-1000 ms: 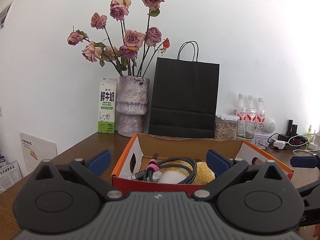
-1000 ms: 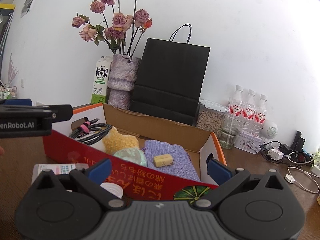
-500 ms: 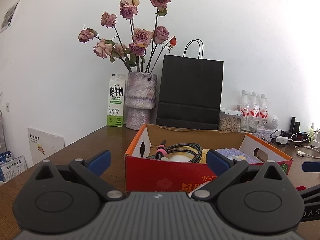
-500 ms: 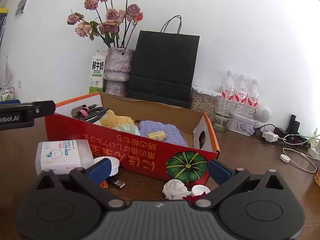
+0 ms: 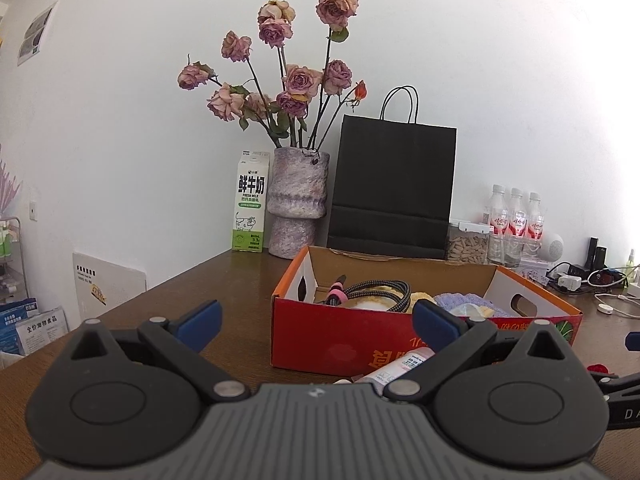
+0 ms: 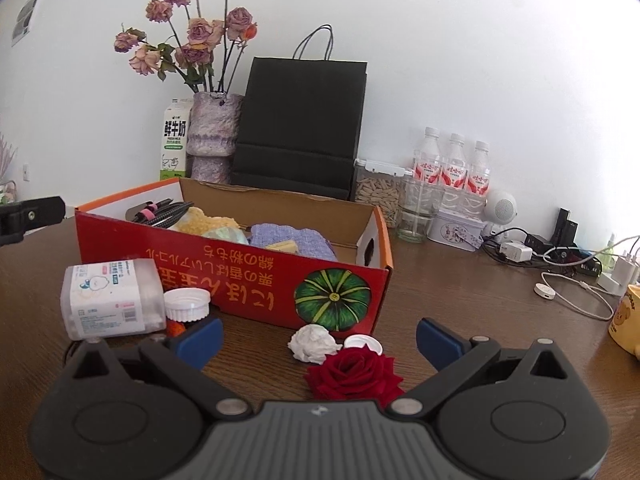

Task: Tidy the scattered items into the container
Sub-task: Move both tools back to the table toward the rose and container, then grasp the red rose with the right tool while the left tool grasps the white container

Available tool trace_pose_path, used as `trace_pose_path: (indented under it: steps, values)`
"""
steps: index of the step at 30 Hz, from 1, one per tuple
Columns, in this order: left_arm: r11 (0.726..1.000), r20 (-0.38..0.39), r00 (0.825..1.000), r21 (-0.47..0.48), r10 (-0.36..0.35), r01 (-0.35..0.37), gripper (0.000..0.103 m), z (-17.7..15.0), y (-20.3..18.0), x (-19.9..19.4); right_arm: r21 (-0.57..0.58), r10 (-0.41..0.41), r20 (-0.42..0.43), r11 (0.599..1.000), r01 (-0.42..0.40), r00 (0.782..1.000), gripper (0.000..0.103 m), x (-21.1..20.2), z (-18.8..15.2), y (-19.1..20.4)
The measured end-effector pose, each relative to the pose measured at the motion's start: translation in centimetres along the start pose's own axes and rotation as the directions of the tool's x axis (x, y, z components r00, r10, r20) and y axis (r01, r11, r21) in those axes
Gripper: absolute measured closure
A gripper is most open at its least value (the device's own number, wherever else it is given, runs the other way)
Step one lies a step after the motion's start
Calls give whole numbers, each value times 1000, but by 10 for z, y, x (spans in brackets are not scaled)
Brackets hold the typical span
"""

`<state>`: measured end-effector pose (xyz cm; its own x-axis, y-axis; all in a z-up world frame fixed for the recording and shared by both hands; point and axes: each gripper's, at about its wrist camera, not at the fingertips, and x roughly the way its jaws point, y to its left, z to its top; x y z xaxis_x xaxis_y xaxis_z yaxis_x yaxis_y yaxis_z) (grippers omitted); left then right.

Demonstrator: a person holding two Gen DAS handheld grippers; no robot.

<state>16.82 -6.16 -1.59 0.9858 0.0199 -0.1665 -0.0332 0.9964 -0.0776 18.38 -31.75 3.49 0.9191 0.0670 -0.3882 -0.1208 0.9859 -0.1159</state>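
We hold both tools wide and empty — left tool (image 5: 316, 322) and right tool (image 6: 318, 338) hang above the counter (image 6: 460, 280) just before the red cardboard box (image 6: 240, 276). In the box: coiled cable (image 6: 166, 212), yellow cloth (image 6: 208, 222), purple cloth (image 6: 288, 236). On the counter at its front wall: swab tub (image 6: 110, 300), white-capped bottle (image 6: 187, 306), crumpled tissue (image 6: 314, 343), white cap (image 6: 364, 345), red rose (image 6: 354, 374) — the rose sits between the right tool's fingers.

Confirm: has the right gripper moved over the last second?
Yes. The right gripper pulled back from the red box: the box has shrunk in its view, and the tissue ball and red rose now appear between its open fingers.
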Motion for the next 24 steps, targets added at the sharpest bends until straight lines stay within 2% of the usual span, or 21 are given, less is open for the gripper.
trace_pose_path:
  steps: [9,12,15,17,19,21,24]
  values:
    - [999,-20,1000,47,-23,24,0,-1,-11,-3,98,20,-84,995,-12,996,0,3,-9,-27]
    - [998,-23,999,54,-29,30,0,-2,-12,-2,114,46,-131,993,-31,990,8,11,-9,-29]
    - [998,-31,999,54,-34,35,0,-2,-13,-1,125,67,-173,991,-45,983,22,19,-10,-29]
    - [998,-38,999,53,-38,40,0,-1,-13,0,135,61,-184,990,-36,981,43,25,-9,-29]
    - [998,-43,998,55,-39,42,0,-2,-13,1,148,78,-209,988,-47,975,61,31,-10,-30]
    - [997,-44,998,56,-43,45,0,-2,-14,1,158,102,-205,985,-70,974,65,30,-10,-31]
    - [997,-54,997,60,-47,50,0,-2,-14,2,146,91,-161,987,-68,983,66,22,-10,-29]
